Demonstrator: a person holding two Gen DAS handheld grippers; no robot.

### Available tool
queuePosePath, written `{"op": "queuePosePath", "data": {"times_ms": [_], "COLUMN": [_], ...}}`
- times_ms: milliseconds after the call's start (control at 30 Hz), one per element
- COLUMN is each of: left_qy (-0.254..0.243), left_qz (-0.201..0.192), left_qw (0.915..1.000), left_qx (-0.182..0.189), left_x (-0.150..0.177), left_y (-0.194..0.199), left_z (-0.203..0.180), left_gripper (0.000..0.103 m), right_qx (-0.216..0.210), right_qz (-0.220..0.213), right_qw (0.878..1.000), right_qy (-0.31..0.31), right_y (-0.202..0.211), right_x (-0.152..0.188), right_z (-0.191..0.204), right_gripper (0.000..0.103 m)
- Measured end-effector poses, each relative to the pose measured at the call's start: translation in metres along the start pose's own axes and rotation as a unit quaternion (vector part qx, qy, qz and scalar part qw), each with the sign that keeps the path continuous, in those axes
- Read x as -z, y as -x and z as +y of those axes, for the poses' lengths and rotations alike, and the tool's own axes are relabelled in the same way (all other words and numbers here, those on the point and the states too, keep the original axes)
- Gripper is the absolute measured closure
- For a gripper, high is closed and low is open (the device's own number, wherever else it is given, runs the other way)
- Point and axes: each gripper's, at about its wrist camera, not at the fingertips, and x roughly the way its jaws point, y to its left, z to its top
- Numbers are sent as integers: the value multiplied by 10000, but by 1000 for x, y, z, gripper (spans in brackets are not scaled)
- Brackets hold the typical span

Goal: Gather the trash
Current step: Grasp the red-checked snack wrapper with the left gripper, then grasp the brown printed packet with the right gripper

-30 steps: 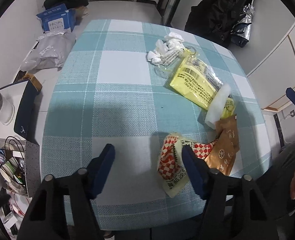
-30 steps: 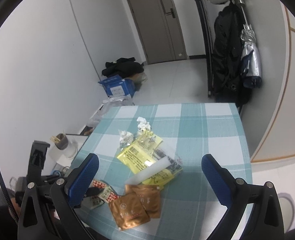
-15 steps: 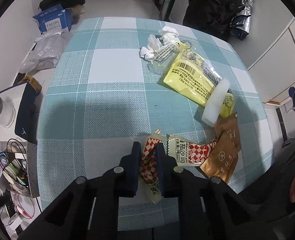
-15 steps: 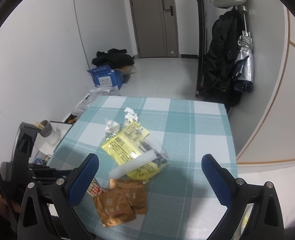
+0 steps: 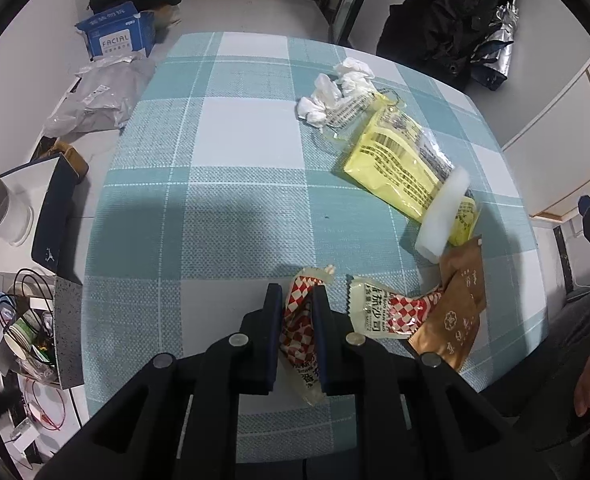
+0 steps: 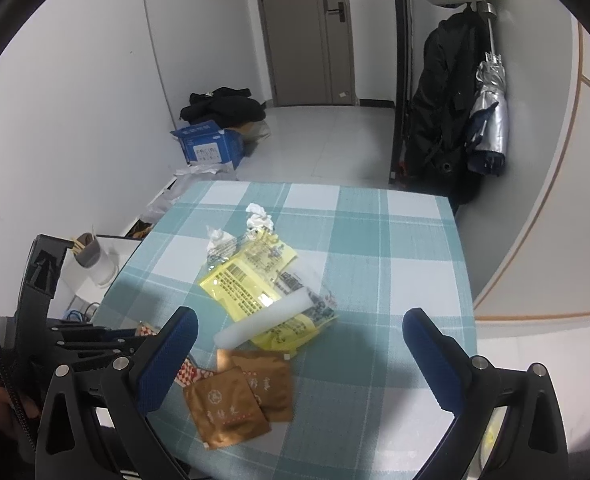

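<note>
Red-and-white checked wrapper (image 5: 298, 330) sits pinched between my left tool (image 5: 297, 300) pads at the near edge of the checked tabletop (image 5: 235, 184), its long axis running roughly along the fingers, away from me. My right tool (image 6: 301, 344) hangs wide open, nothing between its jaws, above two brown sachets (image 6: 235, 396).

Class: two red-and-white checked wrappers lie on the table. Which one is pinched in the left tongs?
The crumpled wrapper between the left tongs. The other checked wrapper lies flat beside the brown sachets, untouched.
</note>
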Motion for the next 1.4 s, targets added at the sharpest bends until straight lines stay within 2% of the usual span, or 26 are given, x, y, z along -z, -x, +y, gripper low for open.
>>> {"op": "queuePosePath", "data": {"times_ms": [233, 600, 767, 1000, 1300, 1400], "left_qy": [329, 486, 574, 615, 732, 754], "left_qz": [-188, -607, -715, -746, -871, -859], "left_qw": [9992, 9963, 9945, 9936, 9911, 9908], "left_qx": [79, 364, 497, 577, 689, 728], "left_x": [-5, -15, -19, -19, -20, -19], "left_y": [11, 33, 41, 45, 52, 51], "left_z": [13, 14, 17, 18, 24, 24], "left_gripper": [93, 93, 93, 93, 93, 93], "right_qx": [-108, -567, -781, -881, -522, -277], "right_qz": [168, 806, 1290, 1427, 1554, 1511], "right_qw": [9997, 9950, 9886, 9842, 9790, 9771], "right_qy": [-172, -167, 11, 567, 1215, 1470], "right_y": [-2, -13, -29, -41, -63, -64], "right_x": [3, 27, 49, 60, 70, 73], "right_z": [-5, -1, 12, 42, 67, 73], "right_gripper": [1, 4, 15, 16, 17, 25]}}
